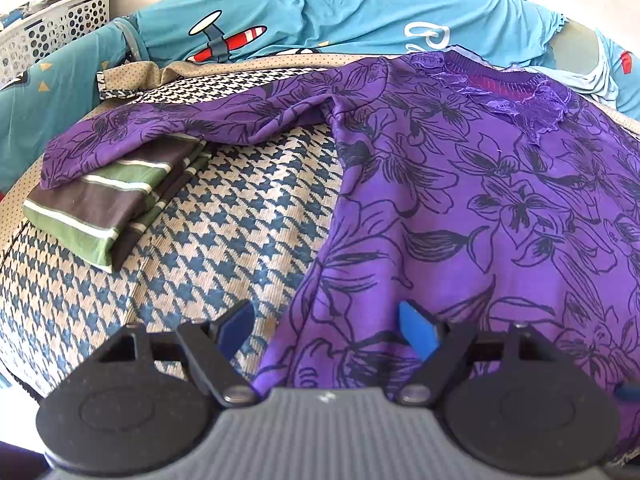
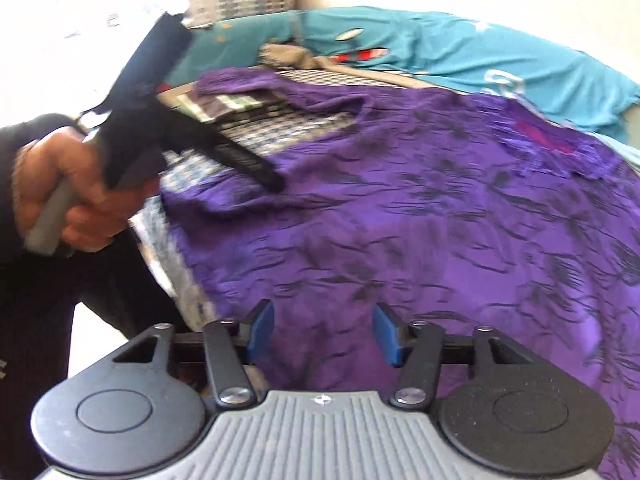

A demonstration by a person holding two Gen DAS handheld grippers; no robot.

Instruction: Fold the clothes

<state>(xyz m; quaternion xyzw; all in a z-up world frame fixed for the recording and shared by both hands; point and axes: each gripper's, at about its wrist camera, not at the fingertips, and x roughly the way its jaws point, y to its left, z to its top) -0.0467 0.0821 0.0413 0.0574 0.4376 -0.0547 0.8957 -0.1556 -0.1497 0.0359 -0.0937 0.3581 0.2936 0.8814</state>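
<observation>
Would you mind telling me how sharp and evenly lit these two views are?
Left wrist view: sharp, the purple top and striped folded garment crisp, edges bowed by the fisheye. Right wrist view: motion-blurred, the top's print smeared, the left gripper and the hand soft, the background at the upper left washed out white.

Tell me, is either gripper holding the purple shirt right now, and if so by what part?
Neither holds anything. The left gripper is open over the side edge of the purple floral shirt, and the right gripper is open above its lower part.

A home bedroom: teal airplane-print bedding (image 1: pixel 360 12), a houndstooth bed cover (image 1: pixel 224 240), and a laundry basket (image 1: pixel 52 32).
</observation>
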